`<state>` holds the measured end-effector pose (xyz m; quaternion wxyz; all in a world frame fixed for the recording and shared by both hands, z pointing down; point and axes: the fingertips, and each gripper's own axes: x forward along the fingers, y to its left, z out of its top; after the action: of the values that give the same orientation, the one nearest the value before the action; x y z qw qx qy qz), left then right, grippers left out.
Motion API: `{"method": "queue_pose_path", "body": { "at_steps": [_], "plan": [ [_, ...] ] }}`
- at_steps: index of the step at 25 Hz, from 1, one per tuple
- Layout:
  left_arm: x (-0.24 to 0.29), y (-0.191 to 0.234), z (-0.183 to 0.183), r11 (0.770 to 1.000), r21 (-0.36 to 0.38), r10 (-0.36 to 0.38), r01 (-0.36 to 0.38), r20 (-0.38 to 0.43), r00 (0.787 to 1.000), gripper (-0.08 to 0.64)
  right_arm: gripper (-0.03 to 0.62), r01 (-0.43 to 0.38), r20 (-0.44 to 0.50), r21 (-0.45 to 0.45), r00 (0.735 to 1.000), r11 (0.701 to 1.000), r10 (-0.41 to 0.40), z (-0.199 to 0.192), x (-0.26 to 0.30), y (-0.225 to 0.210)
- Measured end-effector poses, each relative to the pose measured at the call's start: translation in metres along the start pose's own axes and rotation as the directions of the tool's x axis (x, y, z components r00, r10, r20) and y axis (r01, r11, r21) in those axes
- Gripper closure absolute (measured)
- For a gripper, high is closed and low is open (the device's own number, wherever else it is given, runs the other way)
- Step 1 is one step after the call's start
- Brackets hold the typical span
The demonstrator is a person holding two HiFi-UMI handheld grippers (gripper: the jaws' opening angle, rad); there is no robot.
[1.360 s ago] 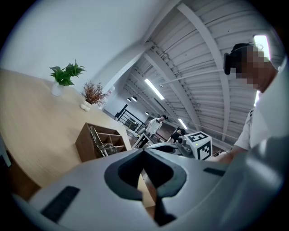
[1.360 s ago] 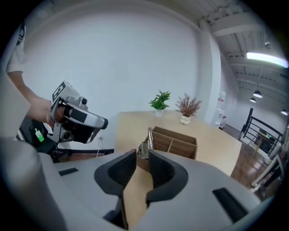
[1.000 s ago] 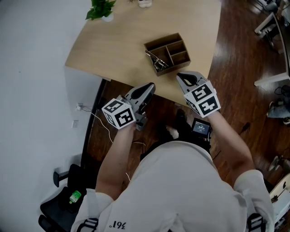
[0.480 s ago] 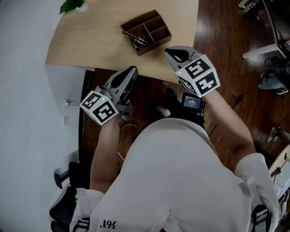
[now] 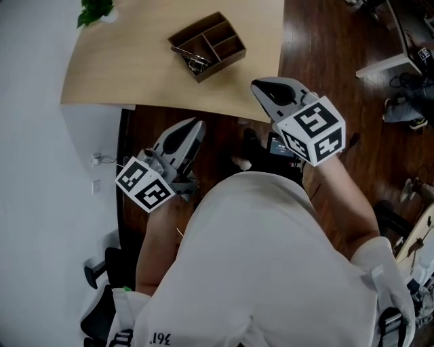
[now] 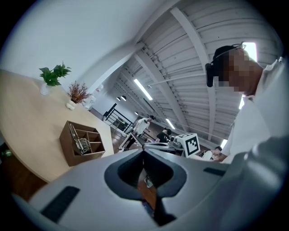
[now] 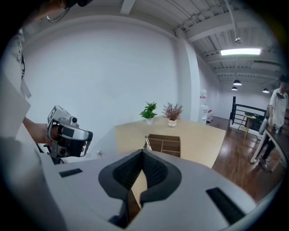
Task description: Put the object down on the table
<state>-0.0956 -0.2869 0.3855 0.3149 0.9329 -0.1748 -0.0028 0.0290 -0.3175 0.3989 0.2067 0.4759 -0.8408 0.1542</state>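
A brown wooden divided box (image 5: 207, 46) stands on the light wooden table (image 5: 135, 74), with metal utensils (image 5: 192, 59) in its left compartment. Both grippers hang off the table's near edge, over the dark floor, and point toward the box. My left gripper (image 5: 198, 124) has its jaws together with nothing between them. My right gripper (image 5: 256, 85) is shut and empty too. The left gripper view shows the box (image 6: 82, 142) at lower left beyond the shut gripper (image 6: 143, 150). In the right gripper view the box (image 7: 164, 143) sits just past the shut gripper (image 7: 142, 151).
A green potted plant (image 5: 95, 9) stands at the table's far corner, a dried plant (image 7: 172, 112) beside it. A white wall lies to the left. A black chair (image 5: 102, 298) is at lower left. Other desks (image 5: 400, 54) and people (image 6: 140, 126) are further off.
Both grippers have drawn back from the table edge toward the person and risen. The table and box now sit farther from the jaws. Both stay shut.
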Motion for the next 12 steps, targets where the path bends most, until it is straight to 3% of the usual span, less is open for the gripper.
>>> {"method": "queue_pose_path", "body": {
  "at_steps": [12],
  "plan": [
    [-0.022,-0.025,-0.017,1.0,-0.017,-0.026,0.025,-0.029,0.999,0.56,0.591,0.033,0.049,0.08,0.998,0.996,-0.037,0.008,-0.034,0.008]
  ]
}}
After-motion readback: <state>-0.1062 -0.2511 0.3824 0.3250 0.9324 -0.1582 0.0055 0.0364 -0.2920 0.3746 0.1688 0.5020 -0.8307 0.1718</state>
